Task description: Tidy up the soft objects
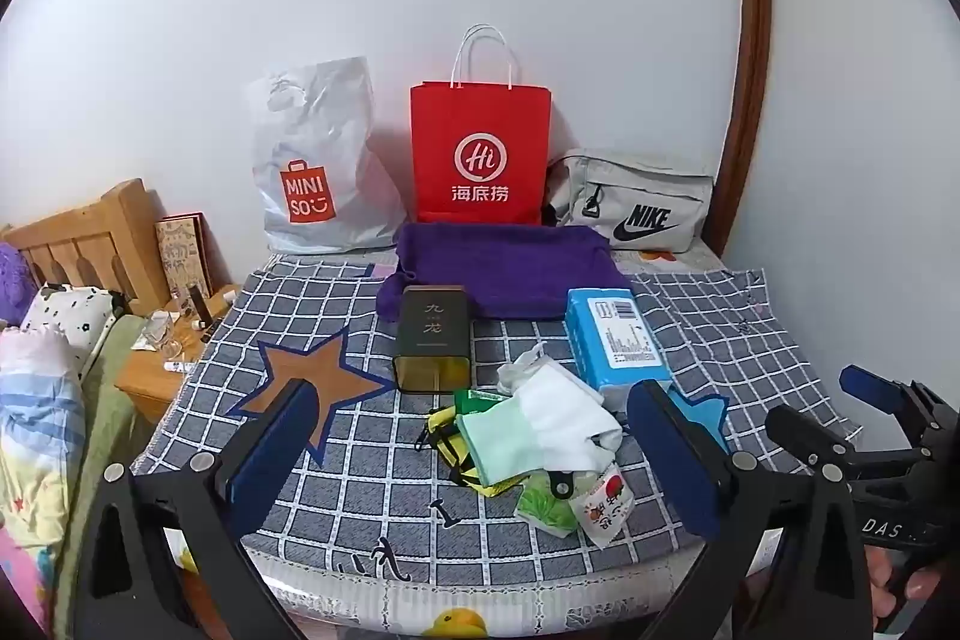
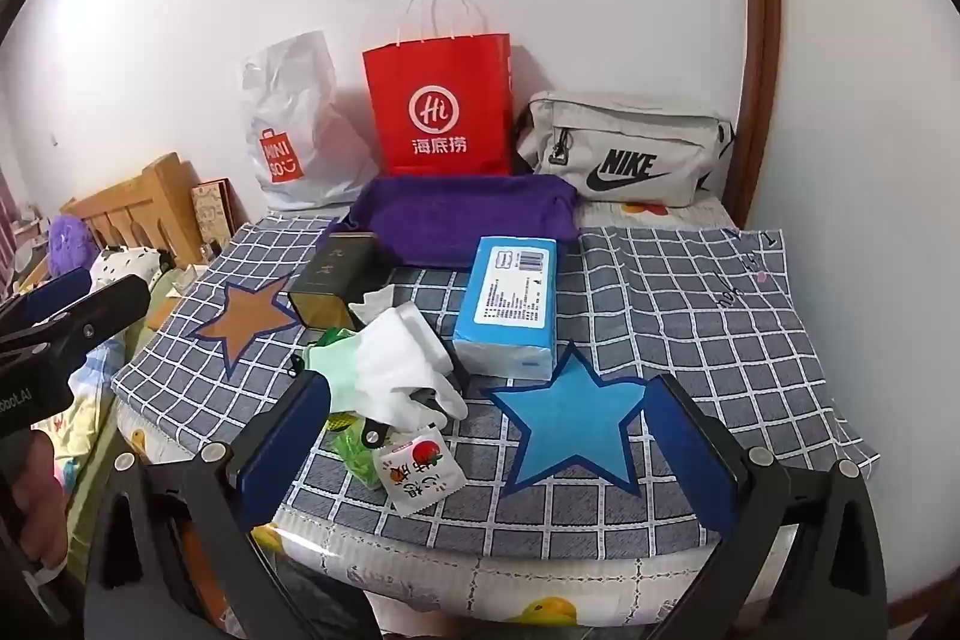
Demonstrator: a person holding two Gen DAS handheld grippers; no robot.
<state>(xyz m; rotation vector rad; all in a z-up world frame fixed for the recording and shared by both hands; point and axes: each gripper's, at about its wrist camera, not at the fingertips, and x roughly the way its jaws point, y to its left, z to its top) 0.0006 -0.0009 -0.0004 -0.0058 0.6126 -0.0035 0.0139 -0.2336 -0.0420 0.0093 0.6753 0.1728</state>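
Near the front edge of the bed point(image 1: 690, 304), a heap of socks point(image 1: 552, 418) and small packets point(image 1: 600, 511) lies loose. I hold the left gripper point(image 1: 480, 460) and right gripper point(image 2: 486, 454) short of it, jaws spread wide, nothing between them. I judge sorting has not begun; next I need one gripper down onto the top sock. A dark tin point(image 1: 432, 340) and tissue pack point(image 1: 618, 340) crowd the heap behind. The purple cloth point(image 1: 510, 268) and three bags point(image 1: 480, 148) sit along the rear edge.
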